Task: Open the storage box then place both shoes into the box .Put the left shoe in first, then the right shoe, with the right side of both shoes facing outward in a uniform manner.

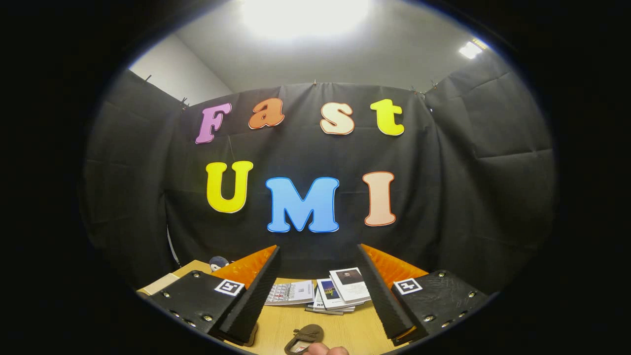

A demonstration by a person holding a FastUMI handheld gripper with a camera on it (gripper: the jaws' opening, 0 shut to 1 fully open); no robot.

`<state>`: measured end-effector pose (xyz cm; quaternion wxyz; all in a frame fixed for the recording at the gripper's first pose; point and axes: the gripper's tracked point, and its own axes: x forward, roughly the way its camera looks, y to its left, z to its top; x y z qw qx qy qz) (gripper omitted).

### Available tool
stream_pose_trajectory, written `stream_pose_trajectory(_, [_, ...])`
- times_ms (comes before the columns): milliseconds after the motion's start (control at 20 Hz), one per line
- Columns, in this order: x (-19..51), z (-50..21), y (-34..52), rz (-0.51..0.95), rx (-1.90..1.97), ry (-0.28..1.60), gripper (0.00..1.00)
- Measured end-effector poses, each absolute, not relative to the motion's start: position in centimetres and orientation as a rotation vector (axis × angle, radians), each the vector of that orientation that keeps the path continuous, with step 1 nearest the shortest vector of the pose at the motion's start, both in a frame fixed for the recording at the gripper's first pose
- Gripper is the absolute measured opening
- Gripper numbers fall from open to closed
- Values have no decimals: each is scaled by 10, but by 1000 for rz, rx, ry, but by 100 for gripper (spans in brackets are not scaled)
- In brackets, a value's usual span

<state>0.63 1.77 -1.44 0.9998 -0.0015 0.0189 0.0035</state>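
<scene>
Looking along the tongs [318, 296], gripper view:

Tongs: spread wide, nothing between the fingers [249, 296]; they hang above the counter [345, 330], angled up toward the booth wall.

Counter: light wood, seen in the gap between the fingers.

Books: a loose, fanned pile of booklets [328, 293] lies flat on the counter, beyond the fingertips and between them, near the foot of the cloth wall [296, 158]. One grey-covered booklet [291, 292] lies to the left of the pile, just beside it.

Other clutter: a small dark, rounded thing [218, 263] shows past the left finger, too small to tell what. A pale flat board or box edge [160, 283] lies left of it.

Shoe: a brownish-olive shoe [304, 337] lies on the counter just under the tongs, between the fingers, its opening facing up; mostly cut off, so left or right cannot be told.

Hand: a fingertip [325, 350] shows just beside the shoe, seemingly touching it.

Ceiling: bright lamps [305, 15] above the cloth.
</scene>
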Motion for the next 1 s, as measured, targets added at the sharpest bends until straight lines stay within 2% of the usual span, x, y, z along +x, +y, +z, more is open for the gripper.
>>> stream_pose_trajectory(350, [19,-68,51,88,60,145,95])
stream_pose_trajectory(800, [34,-189,151,324,276,395,95])
stream_pose_trajectory(1000, [42,-242,187,382,306,512,98])
